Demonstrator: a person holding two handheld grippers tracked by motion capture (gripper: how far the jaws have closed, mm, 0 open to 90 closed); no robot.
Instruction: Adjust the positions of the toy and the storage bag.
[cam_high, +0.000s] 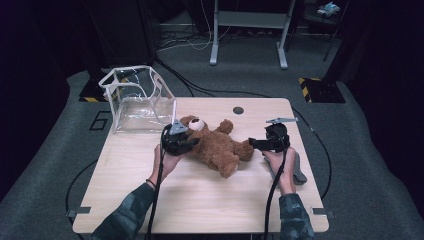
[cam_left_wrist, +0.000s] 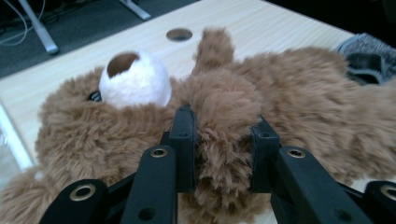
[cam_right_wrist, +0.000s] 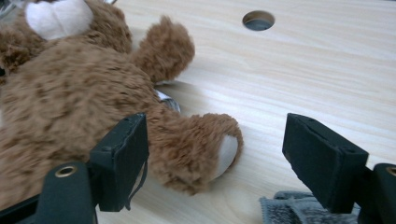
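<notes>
One grip is already made: the left gripper is clamped on the bear's arm. A foot is straddled, untouched, by the wide right gripper. Beside the bear, the clear bag is unfilled.

— Inspector, what was concealed on the teddy bear?

— In the left gripper view, its arm sat between the jaws of the left gripper, so the fur under the pads was covered. The bear's ear and lower legs ran off the frame edges.

— And from the other side?

— In the right gripper view, the bear's head was cut off at the top edge. A grey cloth was cropped at the bottom; its kind could not be told. A small silvery tag under the arm was too hidden to read.

— From above?

— The right gripper covered the foot's tip.
</notes>
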